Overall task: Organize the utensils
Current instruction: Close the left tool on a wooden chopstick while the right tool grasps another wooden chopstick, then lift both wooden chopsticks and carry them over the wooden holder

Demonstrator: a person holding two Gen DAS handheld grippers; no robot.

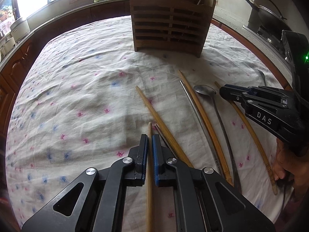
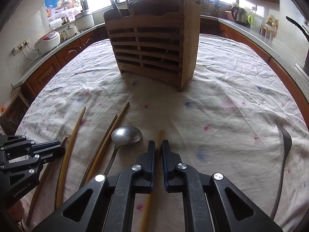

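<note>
Left claw nearly closed, gripping chopstick.

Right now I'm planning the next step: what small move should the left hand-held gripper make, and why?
Probably lift and carry toward the wooden holder. The left hand-held gripper looks closed on a wooden chopstick, while the other chopsticks, the spoon and the fork lie on the cloth, and the holder stands ahead.

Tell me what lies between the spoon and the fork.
In the right wrist view, one chopstick, between the right hand-held gripper's fingers; otherwise bare cloth from spoon to fork.
</note>
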